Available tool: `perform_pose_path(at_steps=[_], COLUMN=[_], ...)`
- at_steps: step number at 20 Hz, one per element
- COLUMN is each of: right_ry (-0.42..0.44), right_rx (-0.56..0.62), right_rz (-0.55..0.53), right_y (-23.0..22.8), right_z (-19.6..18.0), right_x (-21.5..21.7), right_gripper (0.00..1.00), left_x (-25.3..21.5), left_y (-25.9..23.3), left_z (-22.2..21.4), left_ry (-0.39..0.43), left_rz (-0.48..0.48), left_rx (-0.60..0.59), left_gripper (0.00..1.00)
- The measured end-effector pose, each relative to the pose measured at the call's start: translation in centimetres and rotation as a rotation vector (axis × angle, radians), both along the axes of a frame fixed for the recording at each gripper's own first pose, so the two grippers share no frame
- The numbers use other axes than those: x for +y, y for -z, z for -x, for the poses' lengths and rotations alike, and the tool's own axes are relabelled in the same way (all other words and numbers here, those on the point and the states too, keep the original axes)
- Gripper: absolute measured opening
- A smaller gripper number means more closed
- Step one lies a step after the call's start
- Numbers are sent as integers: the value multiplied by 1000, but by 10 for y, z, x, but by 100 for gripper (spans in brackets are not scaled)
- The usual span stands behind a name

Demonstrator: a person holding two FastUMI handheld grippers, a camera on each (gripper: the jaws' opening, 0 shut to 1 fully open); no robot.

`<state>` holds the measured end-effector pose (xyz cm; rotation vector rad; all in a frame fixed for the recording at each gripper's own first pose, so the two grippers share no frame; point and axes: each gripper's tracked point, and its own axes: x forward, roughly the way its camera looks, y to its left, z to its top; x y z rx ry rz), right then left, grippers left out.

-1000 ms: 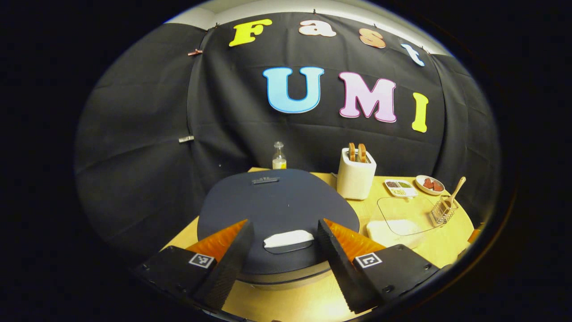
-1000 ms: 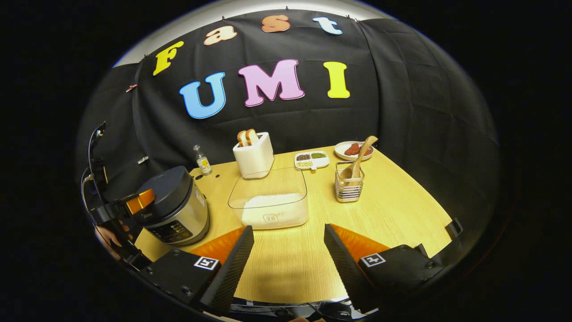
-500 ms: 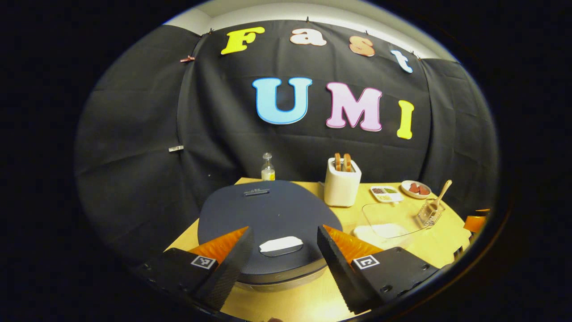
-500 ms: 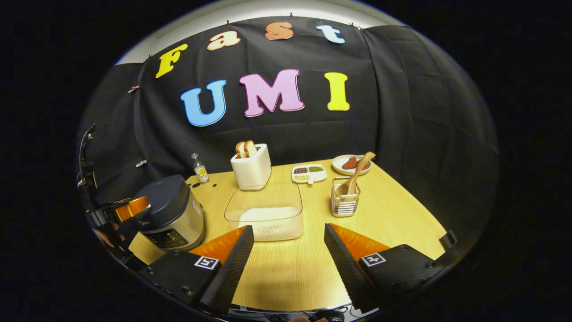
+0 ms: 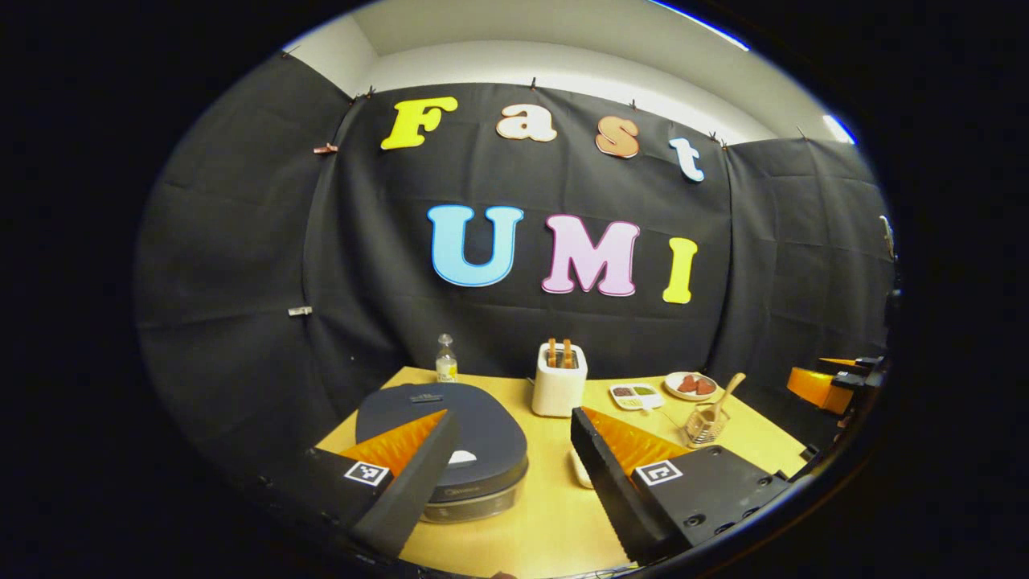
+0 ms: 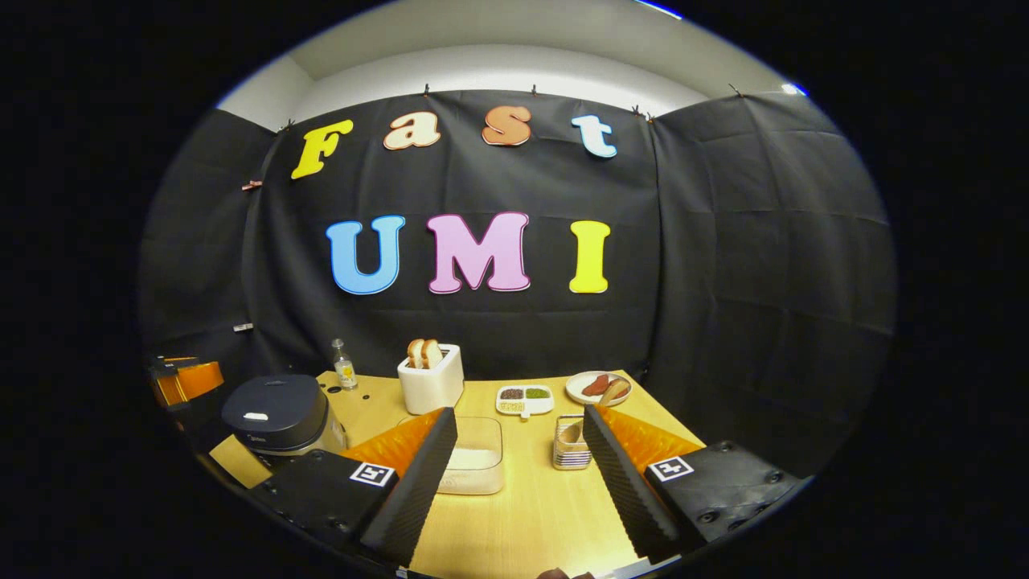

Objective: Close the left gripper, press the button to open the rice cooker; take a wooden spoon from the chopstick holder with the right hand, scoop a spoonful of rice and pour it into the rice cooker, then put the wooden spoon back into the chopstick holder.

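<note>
The dark rice cooker (image 5: 450,434) stands on the table with its lid down and a white button (image 5: 462,457) on the front of the lid. My left gripper (image 5: 512,422) hangs open, back from and above the cooker, touching nothing. The wooden spoon (image 5: 728,391) leans in the wire chopstick holder (image 5: 705,426). In the right gripper view, the cooker (image 6: 277,412) is at the left, and the clear container of rice (image 6: 476,458) and the holder (image 6: 568,444) lie ahead. My right gripper (image 6: 518,414) is open and holds nothing.
A white toaster (image 6: 432,378) with bread, a small bottle (image 6: 344,371), a divided seasoning dish (image 6: 522,397) and a plate (image 6: 595,388) line the table's back. The other gripper (image 6: 183,379) hovers left of the cooker. The wooden table (image 6: 530,515) ends close in front.
Both grippers have drawn back and risen away from the table, so the cooker and the other things look smaller and lower. Both stay open.
</note>
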<state>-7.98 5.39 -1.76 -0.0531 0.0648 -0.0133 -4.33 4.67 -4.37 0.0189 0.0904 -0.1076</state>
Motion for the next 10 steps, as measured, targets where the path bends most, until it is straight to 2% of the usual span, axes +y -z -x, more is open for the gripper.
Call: perform_pose_path(at_steps=[3,5,8,10], right_ry=[54,71,55,47], right_rx=[14,40,47,35], right_rz=[-2,2,-15,-19], right_y=[6,15,18,15], right_z=[9,9,-2,-9], right_x=[-15,-21,-17,-18], right_gripper=[98,98,98,99], left_x=[-7,-9,-12,-13], left_y=[1,7,12,10], left_z=[9,10,11,11], left_ry=[10,6,-3,-17], left_rz=[4,13,47,32], left_rx=[3,19,39,29], left_gripper=[98,95,95,95])
